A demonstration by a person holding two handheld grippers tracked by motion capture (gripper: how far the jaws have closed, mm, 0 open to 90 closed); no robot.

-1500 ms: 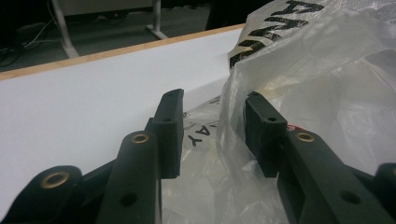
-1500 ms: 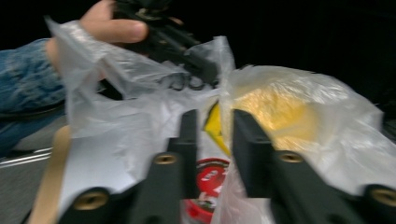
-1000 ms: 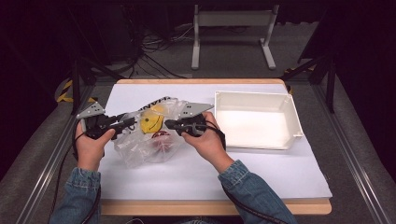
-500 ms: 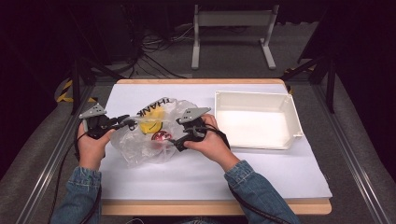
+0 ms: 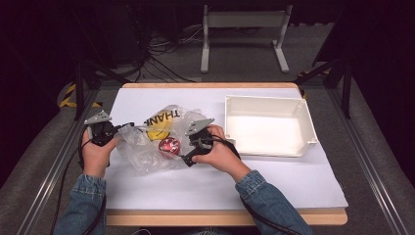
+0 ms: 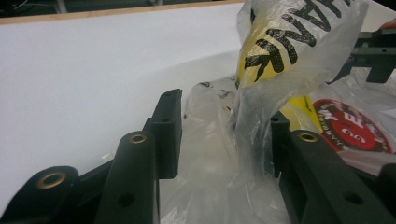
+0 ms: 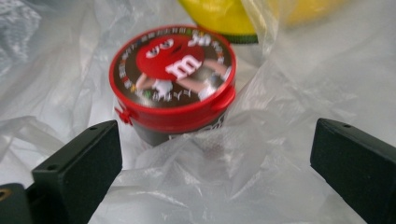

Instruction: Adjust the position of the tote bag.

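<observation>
The right tool (image 7: 212,163) has just spread its jaws wide around the red-lidded candy tub (image 7: 173,81) lying inside the clear plastic bag (image 5: 147,152), pads not yet touching, while the left tool (image 6: 219,140) pinches the bag's rim, so a grasp looks imminent.
</observation>
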